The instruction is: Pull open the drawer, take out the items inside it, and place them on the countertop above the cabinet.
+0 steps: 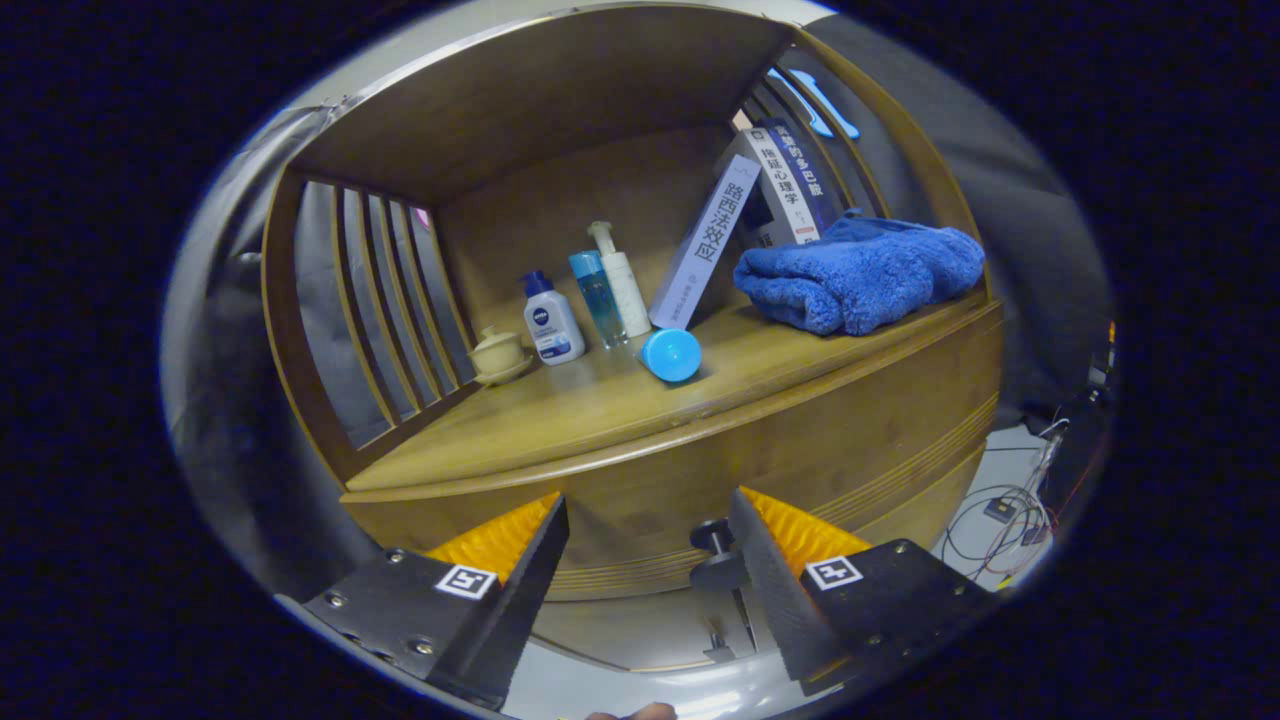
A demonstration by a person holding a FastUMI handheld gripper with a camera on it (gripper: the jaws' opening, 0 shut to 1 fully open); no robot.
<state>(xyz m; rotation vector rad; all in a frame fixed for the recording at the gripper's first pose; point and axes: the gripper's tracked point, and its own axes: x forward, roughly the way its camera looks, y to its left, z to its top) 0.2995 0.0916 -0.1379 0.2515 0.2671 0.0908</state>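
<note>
A wooden cabinet stands ahead of me, its drawer front (640, 520) facing the fingers. The drawer's dark round knob (716, 556) sits low, right beside the inner face of my right finger (790, 560) and not clasped. I cannot tell whether the drawer is pulled out at all; nothing of its inside shows. My gripper (648, 500) is open, a wide gap between the fingers, with nothing held. The countertop (560, 410) above the drawer lies just beyond the fingertips.
On the countertop stand a small lidded ceramic cup (498, 355), a white-and-blue lotion bottle (552, 322), a blue bottle (598, 298), a white pump bottle (620, 280), leaning books (705, 245), a round blue jar (670, 355) and a folded blue towel (860, 275). Cables (1000, 520) lie on the floor at the right.
</note>
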